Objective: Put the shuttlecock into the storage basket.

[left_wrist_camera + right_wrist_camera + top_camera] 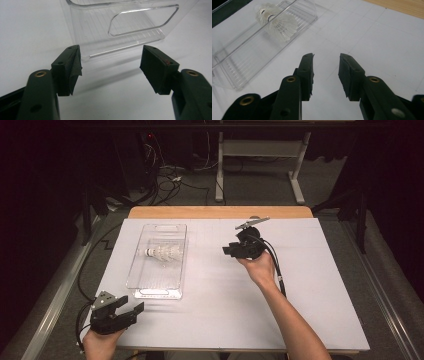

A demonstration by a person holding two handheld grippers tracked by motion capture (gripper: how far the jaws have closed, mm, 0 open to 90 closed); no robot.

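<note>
A clear plastic tray (142, 280) lies on the white sheet left of centre, with a white shuttlecock (163, 253) on its side inside it. My left gripper (134, 307) rests at the table's near left corner, just short of the tray's near end wall (140, 22); its jaws stand wide apart and empty. My right gripper (227, 251) is held above the sheet to the right of the tray and points left toward it. Its jaws are partly apart with nothing between them. In the right gripper view the shuttlecock (277, 22) lies in the tray (234, 67) ahead and to the left.
The white sheet (320, 285) covers most of the wooden table (220, 212), with bare room right of the right hand. Beyond the far edge are cables (170, 177) on the floor and a metal desk frame (295, 170). Dark rails run along both sides.
</note>
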